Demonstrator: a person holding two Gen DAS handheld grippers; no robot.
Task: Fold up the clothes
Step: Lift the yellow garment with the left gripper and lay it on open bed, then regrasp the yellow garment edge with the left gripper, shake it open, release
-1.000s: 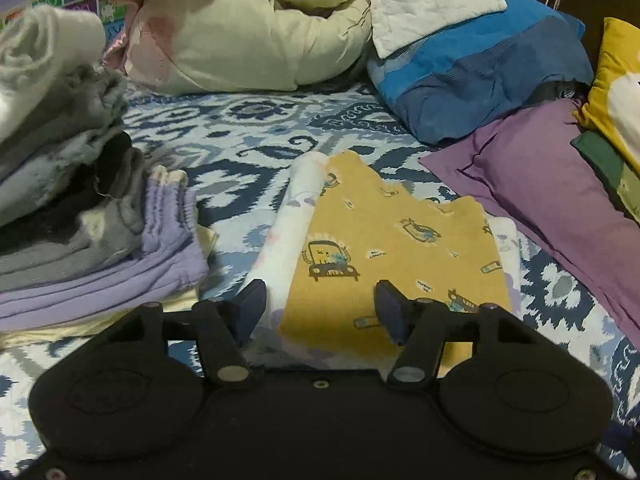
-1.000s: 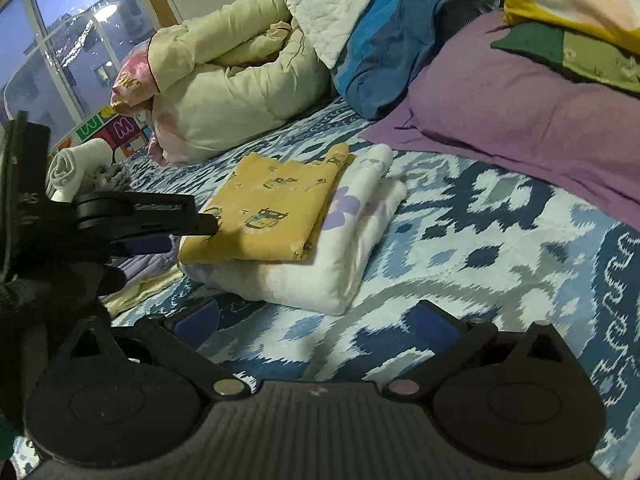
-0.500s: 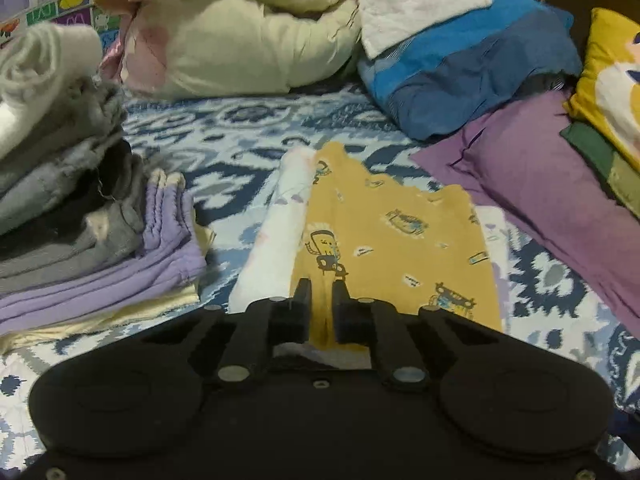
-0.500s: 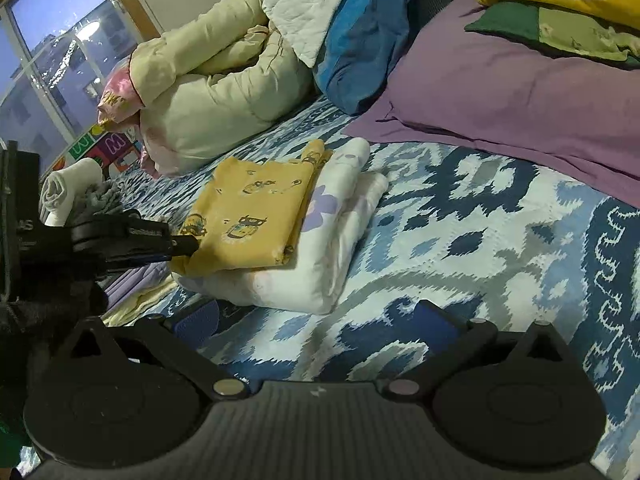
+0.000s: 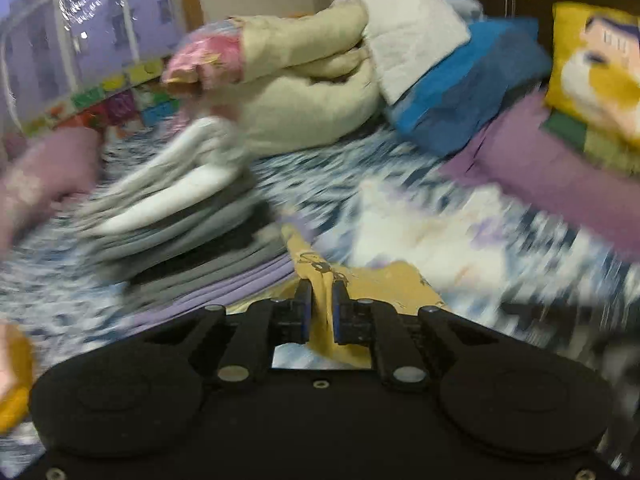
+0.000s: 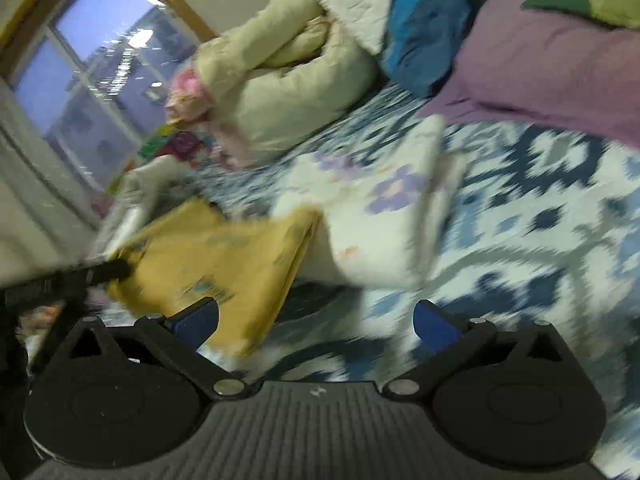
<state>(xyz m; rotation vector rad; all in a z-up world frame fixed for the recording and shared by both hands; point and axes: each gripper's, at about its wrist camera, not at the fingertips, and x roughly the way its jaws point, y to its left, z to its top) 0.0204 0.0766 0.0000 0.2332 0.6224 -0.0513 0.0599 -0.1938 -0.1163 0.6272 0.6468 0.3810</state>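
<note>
Gripping one yellow garment (image 5: 320,312) — left tongs (image 5: 321,310)

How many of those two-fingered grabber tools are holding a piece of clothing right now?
1. The left gripper is shut on the folded yellow garment, lifting it beside the white floral garment. The right gripper is open, holding nothing.

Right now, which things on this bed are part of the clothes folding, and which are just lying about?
Part of the job:
- yellow garment, pinched in the left gripper
- white flowered garment, folded on the bed
- stack of folded clothes
- right gripper, open and empty

Lying about:
- cream quilt
- blue blanket
- purple pillow
- yellow cushion
</note>
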